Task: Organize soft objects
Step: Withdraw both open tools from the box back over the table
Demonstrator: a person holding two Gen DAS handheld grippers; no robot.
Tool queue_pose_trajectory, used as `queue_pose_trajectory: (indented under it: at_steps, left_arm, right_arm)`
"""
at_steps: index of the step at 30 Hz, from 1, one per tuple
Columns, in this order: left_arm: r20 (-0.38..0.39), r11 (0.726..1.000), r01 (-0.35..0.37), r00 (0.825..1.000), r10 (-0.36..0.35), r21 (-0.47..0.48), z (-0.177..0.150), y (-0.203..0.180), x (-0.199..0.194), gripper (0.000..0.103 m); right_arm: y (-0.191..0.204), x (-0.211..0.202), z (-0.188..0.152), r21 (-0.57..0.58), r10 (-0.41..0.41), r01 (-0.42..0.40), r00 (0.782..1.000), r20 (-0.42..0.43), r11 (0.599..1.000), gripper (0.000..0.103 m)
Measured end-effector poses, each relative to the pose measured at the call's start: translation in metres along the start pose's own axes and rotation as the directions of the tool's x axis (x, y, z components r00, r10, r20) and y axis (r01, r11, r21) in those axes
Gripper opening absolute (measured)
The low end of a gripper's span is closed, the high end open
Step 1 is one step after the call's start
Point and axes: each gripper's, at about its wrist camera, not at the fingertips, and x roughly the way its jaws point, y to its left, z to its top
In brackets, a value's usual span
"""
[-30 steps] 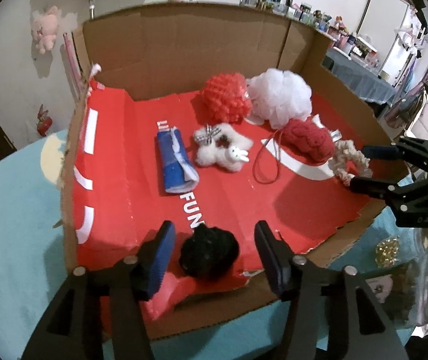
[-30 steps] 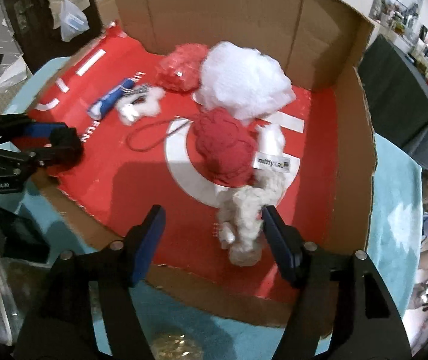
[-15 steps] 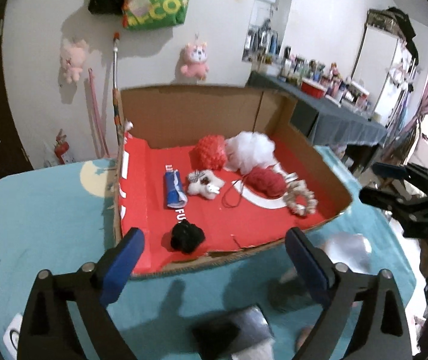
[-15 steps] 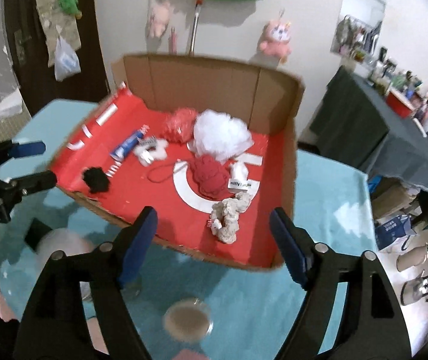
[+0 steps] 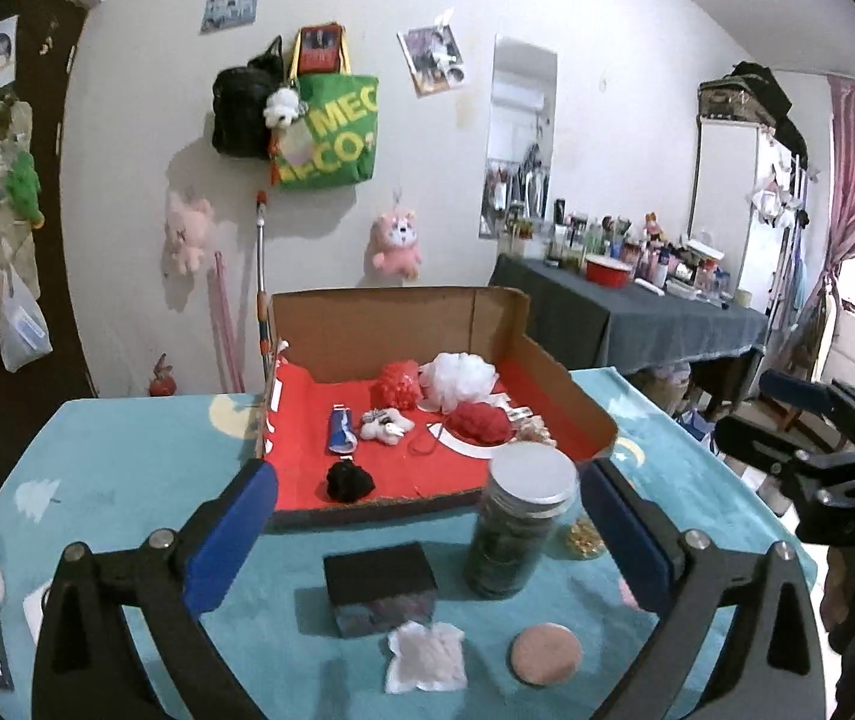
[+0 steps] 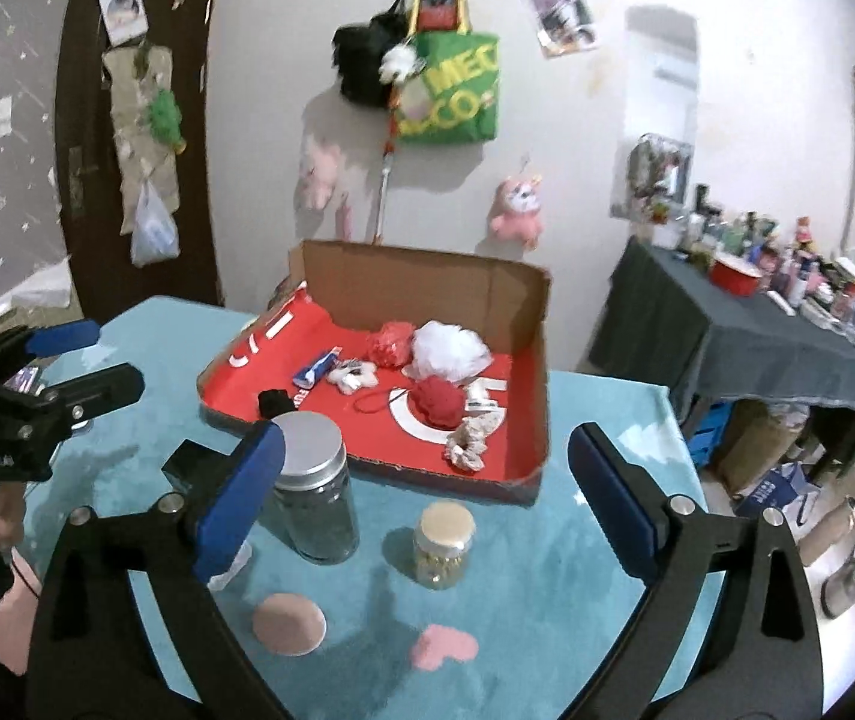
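Note:
A cardboard box with a red lining lies on the teal table. In it are a black pom, a red knitted ball, a white mesh puff, a red mesh puff, a small white plush, a blue tube and a cream scrunchie. My left gripper hangs well back from the box, jaws opening wide, nothing between them. My right gripper is likewise drawn back, jaws opening and empty.
In front of the box stand a tall glass jar with a metal lid, a small jar of gold bits and a black box. A white rag, pink round pad and pink heart lie nearer.
Both grippers pulled back and up from the box and spread wide. The black pom and the cream scrunchie that sat between their jaws stay in the box.

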Motion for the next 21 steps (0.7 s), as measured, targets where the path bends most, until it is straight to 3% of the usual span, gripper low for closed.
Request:
queue_pose_trajectory:
  at_steps: [5,11,21]
  left_arm:
    - [0.039,0.999,-0.037,0.999,0.037,0.005,-0.024,-0.013,-0.010,0.103]
    - [0.022,1.000,-0.029,0.999,0.029,0.003,-0.047,-0.017,-0.014,0.103]
    - [0.002,0.999,-0.041,0.999,0.041,-0.013,-0.084,-0.017,-0.012,0.103]
  right_arm:
    - [0.006,-0.019,-0.033,0.026,-0.048,0.046,0.998,0.051,0.999,0.097]
    - [0.006,-0.028,-0.066,0.095,-0.037,0.030,0.997,0.070,0.995,0.097]
    - [0.017,-0.031,-0.107,0.074,-0.132,0.125,0.987,0.096,0.989,0.097]
